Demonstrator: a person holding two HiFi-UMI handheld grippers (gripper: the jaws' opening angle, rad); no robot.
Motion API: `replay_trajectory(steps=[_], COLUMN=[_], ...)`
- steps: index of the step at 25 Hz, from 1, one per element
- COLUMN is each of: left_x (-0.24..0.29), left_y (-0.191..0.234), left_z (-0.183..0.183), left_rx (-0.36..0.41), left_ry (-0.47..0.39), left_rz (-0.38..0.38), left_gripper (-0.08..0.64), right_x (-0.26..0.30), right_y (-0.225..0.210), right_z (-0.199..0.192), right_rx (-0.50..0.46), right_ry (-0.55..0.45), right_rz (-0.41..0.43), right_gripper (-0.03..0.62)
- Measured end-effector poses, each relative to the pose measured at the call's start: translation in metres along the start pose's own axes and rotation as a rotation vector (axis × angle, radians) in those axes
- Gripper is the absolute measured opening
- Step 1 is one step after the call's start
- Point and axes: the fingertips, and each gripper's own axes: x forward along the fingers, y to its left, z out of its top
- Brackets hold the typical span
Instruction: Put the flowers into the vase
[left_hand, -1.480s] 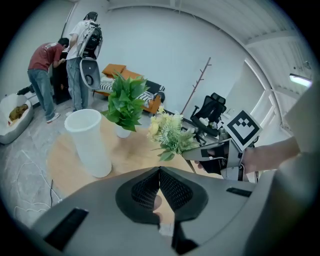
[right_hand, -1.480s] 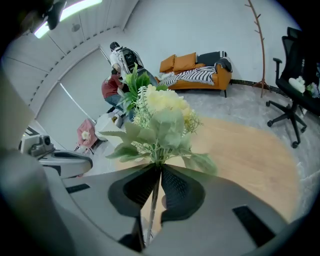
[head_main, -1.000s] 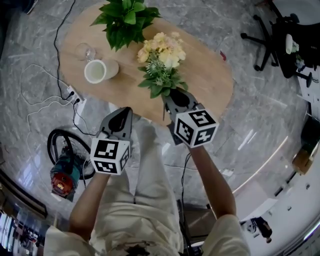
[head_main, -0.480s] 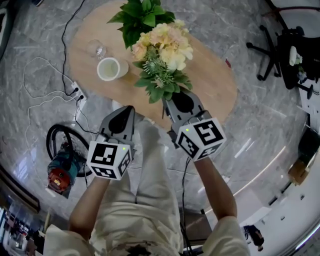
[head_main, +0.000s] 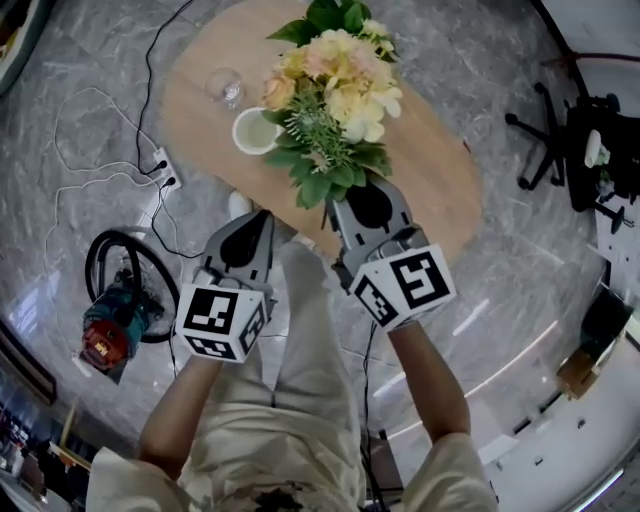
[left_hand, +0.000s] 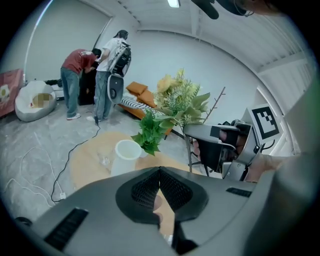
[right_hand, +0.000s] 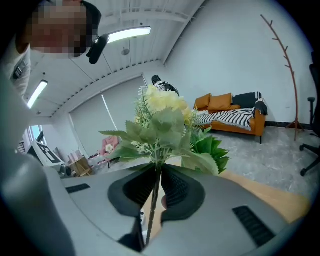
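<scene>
right gripper (right_hand: 159, 181) clamped flowers (head_main: 332, 92) by stems, upright for vase (head_main: 256, 131) | left gripper (left_hand: 159, 186) closed, empty

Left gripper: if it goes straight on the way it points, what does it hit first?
Probably the wooden table, near its front edge. The left gripper, jaws shut, aims down at the tabletop just short of the white vase. Depth is unclear, and a slightly flatter line would reach the vase instead.

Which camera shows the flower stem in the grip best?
Right gripper view: the stem runs between the right gripper's closed pads. Head view shows only the flowers from above; left gripper view shows the stem small, from the side.
</scene>
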Motion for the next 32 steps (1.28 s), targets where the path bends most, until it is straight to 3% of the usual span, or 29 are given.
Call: replay_trajectory(steps=[12, 22, 32], left_x=[-0.026, -0.033, -0.017], left_y=[0.074, 0.076, 0.078], left_z=[0.016, 0.016, 0.000], left_rx=[-0.038, -0.012, 0.017], left_ry=[-0.056, -0.095, -0.124], left_rz=[0.054, 0.099, 0.115], left_gripper=[0.008, 0.008, 0.008], right_x=[0.062, 0.061, 0.070], right_y=[0.045, 0.052, 0.051], right_z=[0.028, 0.047, 0.048], right_rx=[-0.066, -0.152, -0.160], right_ry=[-0.081, -0.145, -0.224], right_rz=[0.033, 0.058, 0.088], right_gripper=[0.040, 0.040, 0.040])
